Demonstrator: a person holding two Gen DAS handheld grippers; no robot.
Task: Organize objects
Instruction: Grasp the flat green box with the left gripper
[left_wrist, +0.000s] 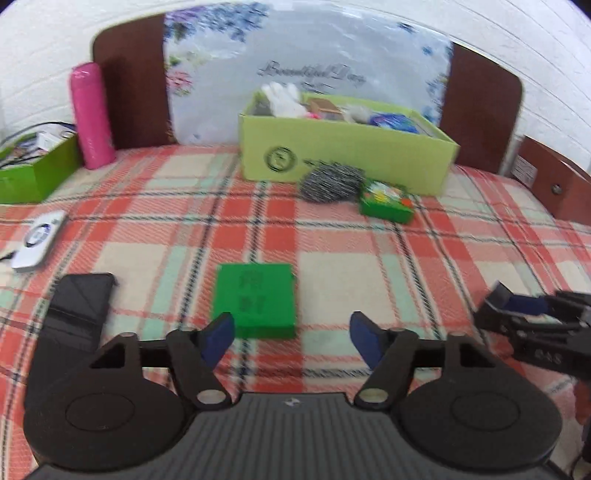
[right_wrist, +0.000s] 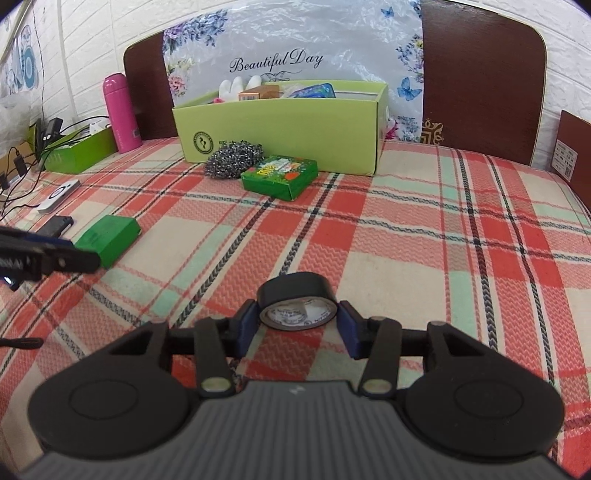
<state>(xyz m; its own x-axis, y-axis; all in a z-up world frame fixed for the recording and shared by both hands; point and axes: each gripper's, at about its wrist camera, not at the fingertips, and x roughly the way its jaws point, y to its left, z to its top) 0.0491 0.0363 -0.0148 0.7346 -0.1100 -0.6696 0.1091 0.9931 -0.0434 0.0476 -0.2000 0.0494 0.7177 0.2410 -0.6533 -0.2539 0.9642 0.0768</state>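
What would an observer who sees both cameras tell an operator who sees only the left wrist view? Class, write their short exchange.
Operator: Something dark pokes in at my right edge. Is it holding anything?
Observer: That is the right gripper, shut on a black tape roll.
Operator: The lettering on the floral sheet is blurred for me. What does it say?
Observer: It reads "Beautiful Day".

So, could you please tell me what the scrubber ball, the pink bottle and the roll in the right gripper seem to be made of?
Scrubber ball: probably steel wire, going by its tangled, glinting grey coils.
Pink bottle: smooth and glossy with bright highlights; painted metal or plastic, hard to say which.
Roll in the right gripper: shiny black plastic tape, likely vinyl, wound on a white printed core that looks like card.
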